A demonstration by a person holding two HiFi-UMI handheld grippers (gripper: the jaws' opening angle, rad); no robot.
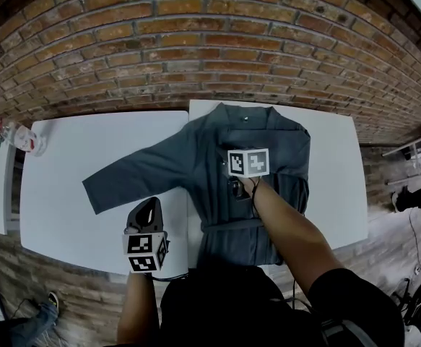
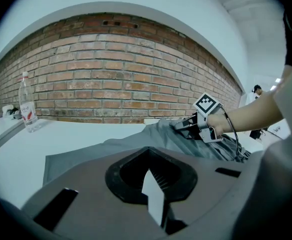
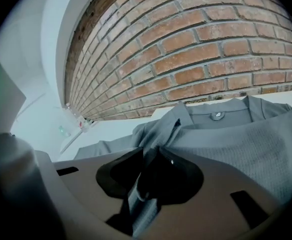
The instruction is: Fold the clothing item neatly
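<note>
Listing from our own body outward, with clock hours read in the head view and twelve pointing away from us.

1. Left gripper (image 2: 152, 181): the nearest item, at our seven o'clock, over the bare left table (image 1: 66, 215). Its jaws are closed together with nothing between them.

2. Garment (image 1: 286, 157): a grey robe-like piece lying flat across the seam of two tables. Its long axis runs twelve to six, with the hem toward us and the collar (image 1: 248, 118) at twelve. A tie (image 1: 228, 225) crosses the waist.

3. Right gripper (image 3: 144, 181): over the garment's chest, at our twelve. Its jaws are narrowly apart with a fold of the grey cloth between them. We judge the pads loose on the cloth, not biting. The side at three o'clock already looks turned in, since no sleeve shows there.

4. Sleeve (image 1: 134, 173): the one part spread out. It runs from the shoulder at two o'clock to the cuff at eight, flat on the left table.
   - From the left jaws it lies at twelve, just beyond the tips, with the cuff at about ten.
   - From the right jaws it lies at nine, well apart.
   - We judge the left hand nearer. The coming move turns on carrying this sleeve toward three o'clock, across the body.

5. Bottle (image 2: 27, 104): far off at ten o'clock, upright, well apart from the work.

6. Brick wall (image 1: 210, 42): behind everything, at twelve.
</note>
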